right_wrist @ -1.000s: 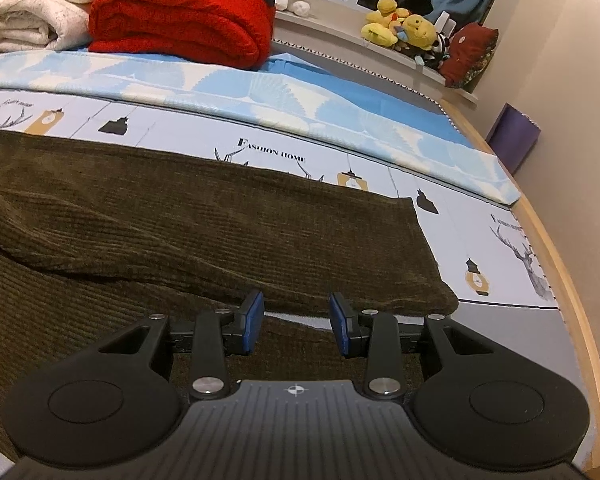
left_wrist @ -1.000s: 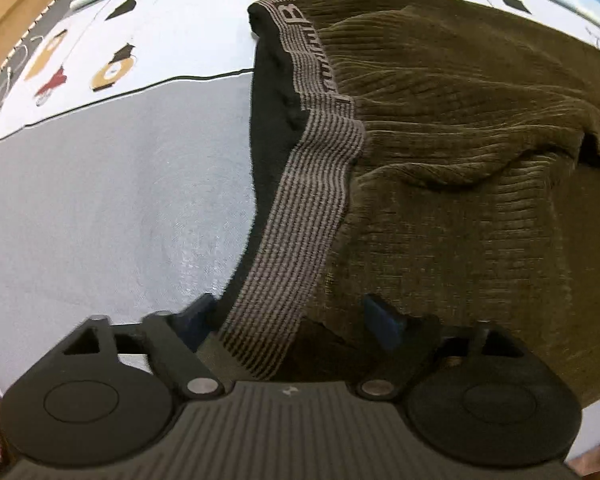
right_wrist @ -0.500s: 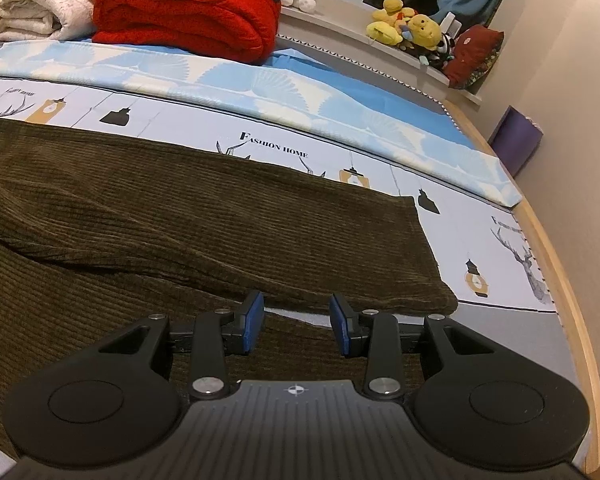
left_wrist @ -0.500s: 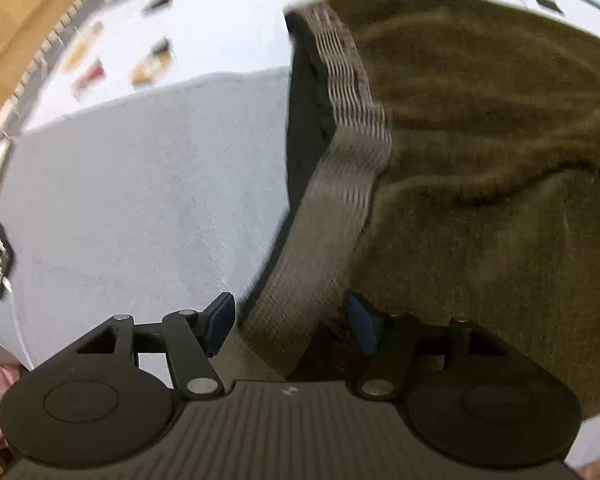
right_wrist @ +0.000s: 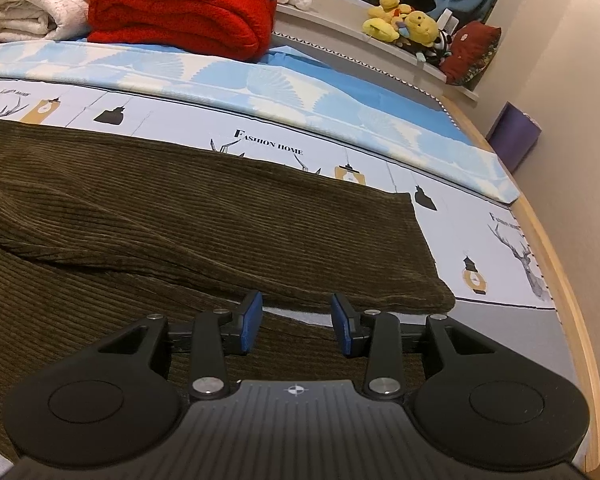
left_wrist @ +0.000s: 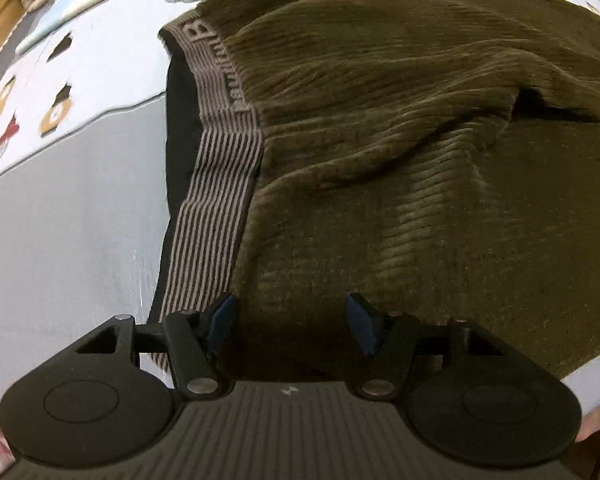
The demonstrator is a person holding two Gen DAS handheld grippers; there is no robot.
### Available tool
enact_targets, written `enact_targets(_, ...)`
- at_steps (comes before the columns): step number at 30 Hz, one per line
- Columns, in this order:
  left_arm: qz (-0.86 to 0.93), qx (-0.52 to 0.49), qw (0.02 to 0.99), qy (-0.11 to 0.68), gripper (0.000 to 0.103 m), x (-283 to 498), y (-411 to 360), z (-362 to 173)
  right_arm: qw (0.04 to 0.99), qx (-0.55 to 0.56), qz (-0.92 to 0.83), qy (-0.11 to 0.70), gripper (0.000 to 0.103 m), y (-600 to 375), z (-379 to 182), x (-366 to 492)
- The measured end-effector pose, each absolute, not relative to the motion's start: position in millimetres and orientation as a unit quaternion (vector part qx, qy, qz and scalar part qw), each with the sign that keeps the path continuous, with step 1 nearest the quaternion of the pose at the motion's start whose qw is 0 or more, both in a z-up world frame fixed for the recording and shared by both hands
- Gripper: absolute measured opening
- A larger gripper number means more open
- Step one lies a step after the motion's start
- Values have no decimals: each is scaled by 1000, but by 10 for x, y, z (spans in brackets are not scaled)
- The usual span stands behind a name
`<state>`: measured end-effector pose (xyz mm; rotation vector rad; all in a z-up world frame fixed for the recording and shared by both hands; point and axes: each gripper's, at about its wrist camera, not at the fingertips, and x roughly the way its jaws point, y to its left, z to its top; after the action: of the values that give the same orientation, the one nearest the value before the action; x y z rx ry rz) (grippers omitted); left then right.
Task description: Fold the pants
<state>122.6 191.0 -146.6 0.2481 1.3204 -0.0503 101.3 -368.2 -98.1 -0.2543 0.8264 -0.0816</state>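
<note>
Dark olive corduroy pants (left_wrist: pixel 380 152) lie spread on the bed. Their striped grey waistband (left_wrist: pixel 220 184) runs down the left side of the left wrist view, with dark lining showing beside it. My left gripper (left_wrist: pixel 290 320) is open, just above the near part of the waist, right of the waistband. In the right wrist view the two pant legs (right_wrist: pixel 204 216) lie side by side, ending at a hem (right_wrist: pixel 428 276). My right gripper (right_wrist: pixel 296 320) is open and empty over the near leg, close to the hem.
The bed sheet (right_wrist: pixel 260 120) is light blue and white with printed motifs, grey (left_wrist: pixel 72 220) near the front. A folded red blanket (right_wrist: pixel 180 12) and white blanket (right_wrist: pixel 36 0) sit at the back. Plush toys (right_wrist: pixel 404 24) line the window ledge. The wooden bed edge (right_wrist: pixel 572 320) runs along the right.
My left gripper has shifted right from straddling the waistband to over the corduroy beside it, jaws wider apart. The right gripper has barely moved.
</note>
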Motion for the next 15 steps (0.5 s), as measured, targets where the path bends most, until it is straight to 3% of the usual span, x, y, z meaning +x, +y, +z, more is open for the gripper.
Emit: enact_targets(15, 36, 22, 845, 532, 68, 1509, 1969, -1018, 915, -111, -36, 386, 41, -3659, -908, 1055)
